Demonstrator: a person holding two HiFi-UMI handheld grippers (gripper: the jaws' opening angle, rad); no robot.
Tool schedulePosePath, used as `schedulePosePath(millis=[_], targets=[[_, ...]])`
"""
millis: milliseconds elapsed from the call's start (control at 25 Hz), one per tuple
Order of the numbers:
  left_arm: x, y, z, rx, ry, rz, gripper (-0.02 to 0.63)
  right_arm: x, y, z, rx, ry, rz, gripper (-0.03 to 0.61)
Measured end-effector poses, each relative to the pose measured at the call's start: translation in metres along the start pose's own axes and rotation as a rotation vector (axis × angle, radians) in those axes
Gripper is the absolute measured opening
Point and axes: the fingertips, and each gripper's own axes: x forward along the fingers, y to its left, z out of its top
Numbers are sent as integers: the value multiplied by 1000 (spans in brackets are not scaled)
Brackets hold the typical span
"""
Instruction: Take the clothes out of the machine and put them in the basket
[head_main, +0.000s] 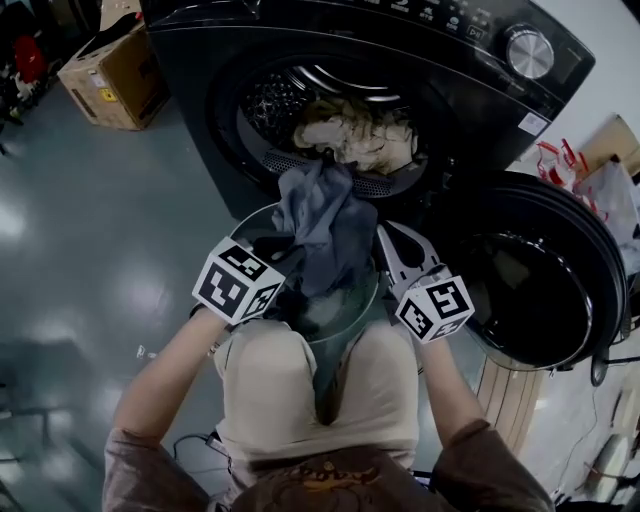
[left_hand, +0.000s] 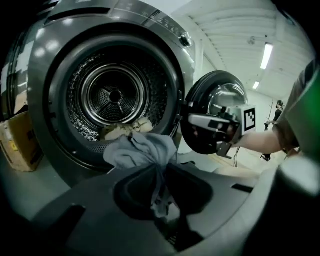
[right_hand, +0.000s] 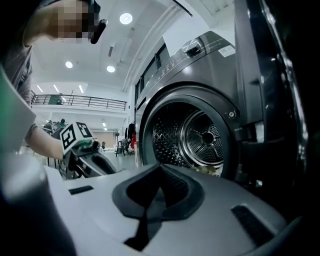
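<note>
A grey-blue garment (head_main: 320, 215) (left_hand: 142, 150) hangs out of the black front-loading machine's (head_main: 480, 60) round mouth. My left gripper (head_main: 297, 252) (left_hand: 159, 192) is shut on a bunched end of it, just in front of the opening. Beige clothes (head_main: 355, 135) (left_hand: 122, 131) (right_hand: 210, 170) still lie in the drum's bottom. My right gripper (head_main: 392, 242) (right_hand: 152, 200) floats to the right of the garment with its jaws together and nothing in them. Under the hanging cloth shows a round grey-green rim (head_main: 365, 305), which looks like a basket.
The machine's door (head_main: 530, 280) (left_hand: 215, 100) stands swung open at the right. A cardboard box (head_main: 110, 70) (left_hand: 17, 145) sits on the grey floor left of the machine. Bags and boxes (head_main: 600, 175) lie at the far right.
</note>
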Motion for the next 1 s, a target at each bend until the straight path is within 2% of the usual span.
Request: schedulePosePath(millis=[160, 240, 280, 360, 400, 680, 880, 1000], targets=[[-13, -10, -11, -12, 27, -2, 71, 8, 7, -4, 7, 8, 21, -3], [-15, -9, -12, -2, 24, 23, 88, 10, 11, -3, 9, 6, 32, -3], [-17, -6, -8, -5, 4, 44, 110, 10, 12, -3, 11, 3, 34, -3], [-19, 1, 3, -30, -46, 74, 201, 11, 12, -2, 18, -2, 30, -3], [-19, 4, 8, -39, -64, 83, 215, 11, 11, -2, 21, -4, 28, -3], [-5, 1, 11, -39, -77, 62, 221, 15, 10, -3, 32, 3, 12, -3], [10, 19, 29, -33, -153, 96, 222, 10, 10, 1, 35, -5, -5, -3], [29, 35, 45, -2, -186, 110, 242, 3, 13, -1, 28, 4, -10, -3]])
